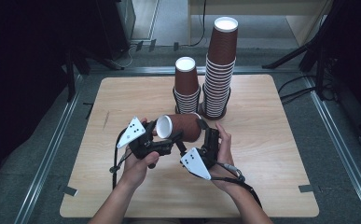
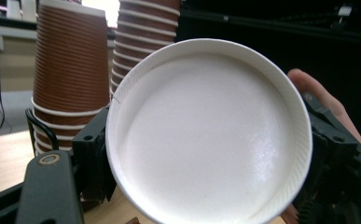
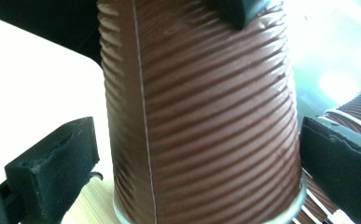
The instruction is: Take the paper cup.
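Observation:
A brown ribbed paper cup (image 1: 185, 127) lies on its side in the air above the wooden table (image 1: 262, 163), its white base turned left. My left gripper (image 1: 169, 140) comes from the left, shut on the cup near that base. In the left gripper view the white base (image 2: 211, 135) faces the camera with a black pad (image 2: 92, 158) pressed at each side. My right gripper (image 1: 206, 133) is at the cup's wide end. In the right gripper view the cup wall (image 3: 201, 121) stands between its pads (image 3: 52, 172), open, with a narrow gap on the left.
Two stacks of upturned brown cups stand at the table's far middle, a short one (image 1: 186, 86) and a taller one (image 1: 221, 65), each in a black wire holder. They stand just behind the held cup (image 2: 68, 74). Metal rails run along the table's sides.

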{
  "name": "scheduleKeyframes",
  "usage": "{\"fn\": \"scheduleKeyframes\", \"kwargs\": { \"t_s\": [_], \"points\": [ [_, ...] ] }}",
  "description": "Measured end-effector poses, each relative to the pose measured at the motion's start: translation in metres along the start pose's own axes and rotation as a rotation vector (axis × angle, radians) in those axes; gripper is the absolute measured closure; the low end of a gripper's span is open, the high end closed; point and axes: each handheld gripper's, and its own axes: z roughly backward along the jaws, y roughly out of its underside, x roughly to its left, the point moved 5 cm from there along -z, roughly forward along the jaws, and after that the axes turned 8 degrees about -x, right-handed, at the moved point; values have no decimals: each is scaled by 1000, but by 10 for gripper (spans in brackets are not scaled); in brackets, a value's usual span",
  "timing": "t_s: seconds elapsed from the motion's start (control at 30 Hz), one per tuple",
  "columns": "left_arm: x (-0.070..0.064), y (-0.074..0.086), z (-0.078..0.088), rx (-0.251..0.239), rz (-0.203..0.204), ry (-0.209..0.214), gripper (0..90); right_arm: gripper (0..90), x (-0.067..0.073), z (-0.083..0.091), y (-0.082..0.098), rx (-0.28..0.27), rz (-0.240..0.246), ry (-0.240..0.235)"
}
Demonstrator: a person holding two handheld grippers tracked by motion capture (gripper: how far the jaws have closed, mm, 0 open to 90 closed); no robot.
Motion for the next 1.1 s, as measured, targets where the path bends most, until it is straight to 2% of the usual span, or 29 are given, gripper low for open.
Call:
{"fn": "scheduleKeyframes", "kwargs": {
  "t_s": [0.07, 0.13, 0.2, 0.33, 0.47, 0.63, 0.73, 0.8, 1.0, 1.1],
  "points": [
    [2, 0, 0, -27, -9, -10, 212, 0, -1, 1, 0, -4, -8, 4],
    [4, 0, 1, -52, -2, -12, 212, 0, -3, 2, 2, 2, -19, 8],
    [6, 0, 2, -70, -10, -26, 213, 0, -5, 4, 5, 9, -46, 18],
    [8, 0, 3, -101, 1, -24, 213, 0, -10, 8, 10, 25, -103, 22],
    [9, 1, 3, -121, -4, -23, 213, 0, -13, 13, 18, 54, -183, 24],
    [10, 2, 3, -150, 4, -24, 212, 0, -16, 19, 25, 86, -335, 24],
    [11, 4, 3, -155, 7, -31, 212, 9, -21, 22, 26, 93, -451, 22],
    [12, 5, 4, -160, 4, -33, 212, 33, -25, 25, 25, 97, -556, 20],
    [12, 9, 4, -167, 9, -32, 211, 81, -36, 34, 20, 118, -955, 27],
    [12, 11, 4, -159, 11, -30, 211, 107, -38, 35, 17, 144, -1184, 1]
  ]
}}
